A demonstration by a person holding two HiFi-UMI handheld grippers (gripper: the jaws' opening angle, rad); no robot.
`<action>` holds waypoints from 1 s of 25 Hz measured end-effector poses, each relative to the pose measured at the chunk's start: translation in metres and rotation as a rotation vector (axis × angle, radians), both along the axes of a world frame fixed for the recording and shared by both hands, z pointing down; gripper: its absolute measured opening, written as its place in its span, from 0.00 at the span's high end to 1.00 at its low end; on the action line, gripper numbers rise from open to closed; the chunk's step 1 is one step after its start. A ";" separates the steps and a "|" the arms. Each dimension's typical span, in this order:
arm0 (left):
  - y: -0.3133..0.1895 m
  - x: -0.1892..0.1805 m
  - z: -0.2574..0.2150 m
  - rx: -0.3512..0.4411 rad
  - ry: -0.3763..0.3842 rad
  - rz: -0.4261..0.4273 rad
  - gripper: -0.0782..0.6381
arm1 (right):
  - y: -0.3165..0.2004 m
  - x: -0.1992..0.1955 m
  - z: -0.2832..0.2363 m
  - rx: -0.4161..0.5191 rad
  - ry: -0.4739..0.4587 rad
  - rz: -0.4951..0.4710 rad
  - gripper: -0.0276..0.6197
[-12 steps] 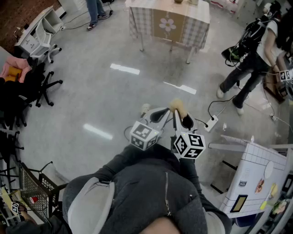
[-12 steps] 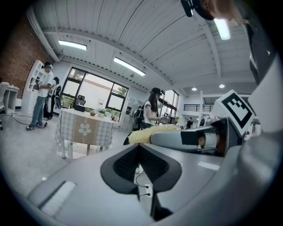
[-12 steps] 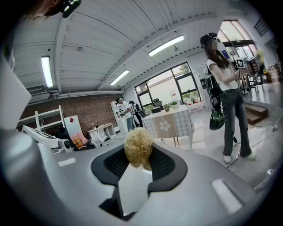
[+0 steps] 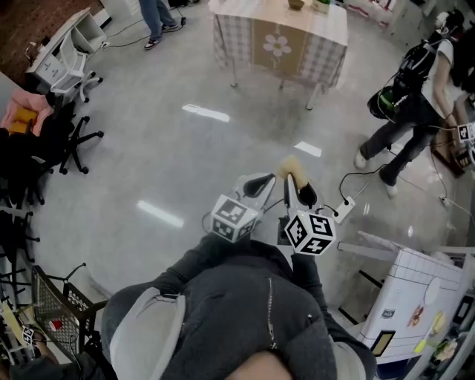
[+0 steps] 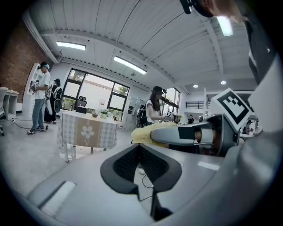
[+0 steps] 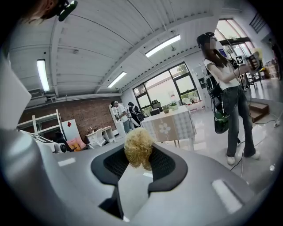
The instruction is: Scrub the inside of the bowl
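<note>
Standing on open floor with a scrubber, no bowl in reach.
Grips a fluffy yellow scrubber (image 6: 138, 148) in the right gripper (image 6: 139, 155), clenched on its lower part only; keeps the left gripper (image 5: 140, 148) shut on nothing. Shows no bowl nearby: perhaps among the small items (image 4: 295, 4) on the far checked table (image 4: 252, 33), too small to tell. Could lose the scrubber under hard rubbing, given so shallow a pinch; could send an unsteadied bowl skidding; could snag a foot on the power strip (image 4: 343, 200) just right.
</note>
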State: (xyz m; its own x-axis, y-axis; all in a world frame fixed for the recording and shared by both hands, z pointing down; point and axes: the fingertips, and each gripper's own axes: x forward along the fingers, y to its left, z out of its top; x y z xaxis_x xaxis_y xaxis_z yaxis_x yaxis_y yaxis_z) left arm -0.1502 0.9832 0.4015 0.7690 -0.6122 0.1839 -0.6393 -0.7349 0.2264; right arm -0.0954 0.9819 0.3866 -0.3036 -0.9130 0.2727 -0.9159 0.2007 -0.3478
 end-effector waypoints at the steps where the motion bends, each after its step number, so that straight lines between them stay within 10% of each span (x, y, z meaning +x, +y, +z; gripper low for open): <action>1: -0.009 0.001 -0.002 0.001 0.000 0.000 0.88 | -0.010 0.000 -0.001 0.002 0.006 -0.002 0.76; 25: -0.248 -0.028 -0.035 0.037 -0.008 -0.075 0.88 | -0.254 -0.025 -0.019 -0.029 0.022 -0.006 0.76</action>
